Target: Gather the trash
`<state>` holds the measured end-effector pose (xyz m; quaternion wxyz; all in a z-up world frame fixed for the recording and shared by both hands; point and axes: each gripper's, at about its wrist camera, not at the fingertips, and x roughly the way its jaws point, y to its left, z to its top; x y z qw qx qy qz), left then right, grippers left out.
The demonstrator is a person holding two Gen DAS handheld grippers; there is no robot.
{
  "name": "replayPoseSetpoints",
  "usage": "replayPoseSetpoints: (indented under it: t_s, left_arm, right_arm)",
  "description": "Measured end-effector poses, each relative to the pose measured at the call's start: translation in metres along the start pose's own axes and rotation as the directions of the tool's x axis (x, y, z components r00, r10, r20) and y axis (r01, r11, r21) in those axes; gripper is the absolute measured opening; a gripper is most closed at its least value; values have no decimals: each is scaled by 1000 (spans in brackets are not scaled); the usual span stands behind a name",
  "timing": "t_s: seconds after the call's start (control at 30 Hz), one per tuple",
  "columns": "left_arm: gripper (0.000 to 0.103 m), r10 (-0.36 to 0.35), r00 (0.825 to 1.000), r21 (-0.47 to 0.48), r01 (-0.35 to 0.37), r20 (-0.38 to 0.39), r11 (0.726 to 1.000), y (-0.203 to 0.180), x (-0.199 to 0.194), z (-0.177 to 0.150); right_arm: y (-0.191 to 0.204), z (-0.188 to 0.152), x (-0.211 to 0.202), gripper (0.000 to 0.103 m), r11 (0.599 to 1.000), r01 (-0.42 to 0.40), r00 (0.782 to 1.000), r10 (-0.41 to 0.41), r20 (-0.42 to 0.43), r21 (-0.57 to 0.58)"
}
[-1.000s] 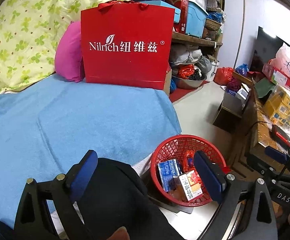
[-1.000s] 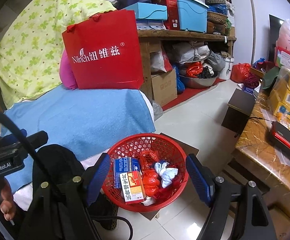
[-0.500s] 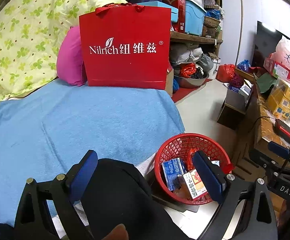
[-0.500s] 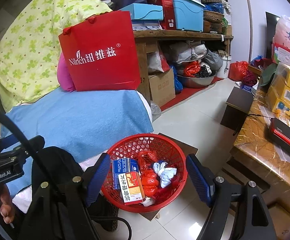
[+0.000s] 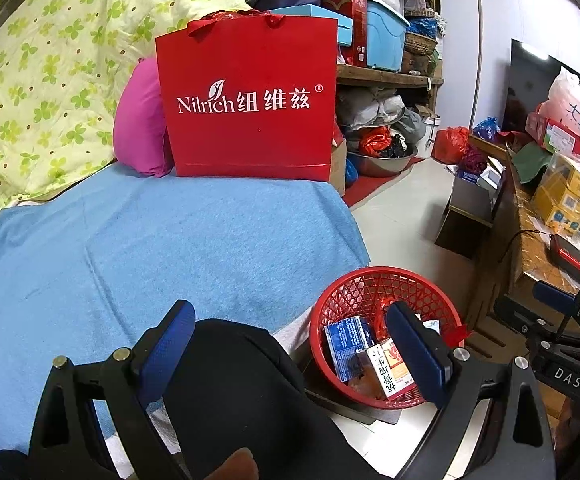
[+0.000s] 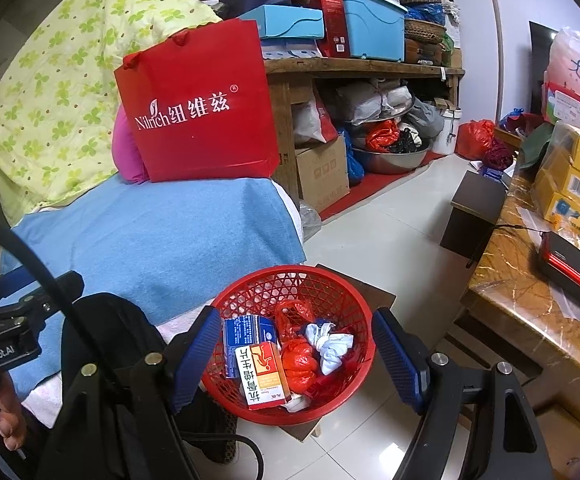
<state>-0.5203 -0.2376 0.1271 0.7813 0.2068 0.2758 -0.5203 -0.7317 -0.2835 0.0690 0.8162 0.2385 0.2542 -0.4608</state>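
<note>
A red mesh basket point(image 6: 290, 274) sits on the floor beside the bed. It holds a blue box point(image 6: 250, 332), an orange and white box point(image 6: 262, 376), crumpled red plastic point(image 6: 297, 360) and a white wad point(image 6: 329, 344). My right gripper point(image 6: 295, 356) hovers just above the basket, open, with nothing between its blue pads. My left gripper point(image 5: 291, 350) is open too, over a person's black-clad knee point(image 5: 242, 380), and its right finger point(image 5: 413, 356) overlaps the basket point(image 5: 369, 278) in the picture. Neither gripper holds anything.
A red gift bag point(image 5: 250, 100) and a pink pillow point(image 5: 138, 128) stand on the blue-covered bed point(image 5: 150, 240). A cluttered wooden shelf point(image 6: 361, 66) lies behind. At the right stands a low table point(image 6: 521, 280) with yellow boxes and a red device point(image 6: 569, 268). A dark box point(image 6: 477, 208) sits on the tiled floor.
</note>
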Motion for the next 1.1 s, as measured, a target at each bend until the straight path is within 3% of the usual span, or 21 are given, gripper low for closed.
replayPoseSetpoints:
  t_s: [0.8, 1.1]
  left_arm:
    - [96, -33, 999, -3, 33, -15, 999, -9, 2, -2]
    - [97, -77, 997, 22, 77, -17, 997, -14, 1, -5]
  right_arm:
    - [-4, -2, 1, 81, 1000, 2, 1000, -2, -5, 13]
    - [-5, -4, 3, 81, 1000, 4, 1000, -4, -8, 14]
